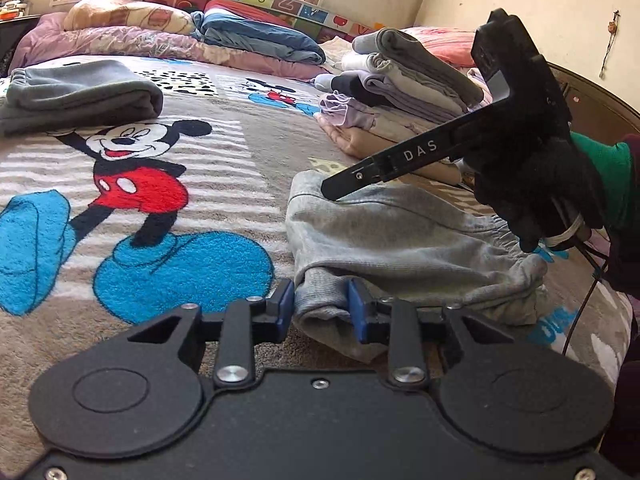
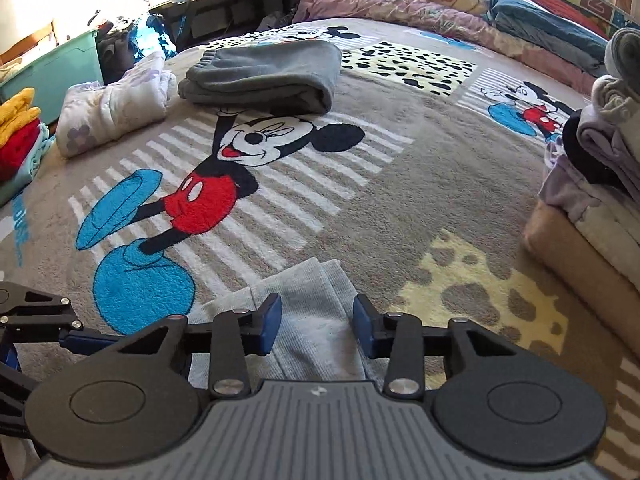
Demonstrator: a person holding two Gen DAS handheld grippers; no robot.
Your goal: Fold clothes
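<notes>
A light grey sweat garment [image 1: 396, 236] lies folded on the Mickey Mouse blanket [image 1: 132, 184]. My left gripper [image 1: 322, 306] is open with its blue pads on either side of the garment's ribbed near corner. My right gripper shows in the left wrist view [image 1: 332, 190] from the side, held by a gloved hand, its tip resting on the garment's far edge. In the right wrist view my right gripper [image 2: 316, 320] is open over the same grey garment [image 2: 308, 320], pads apart on each side of it. The left gripper's arm shows at the lower left there.
A folded dark grey garment [image 1: 80, 92] [image 2: 264, 76] lies at the far side of the blanket. A tall stack of folded clothes [image 1: 404, 92] [image 2: 600, 168] stands to the right. Quilts and pillows [image 1: 160, 36] line the back. A white floral garment [image 2: 112, 108] and a green bin [image 2: 52, 76] are at the left.
</notes>
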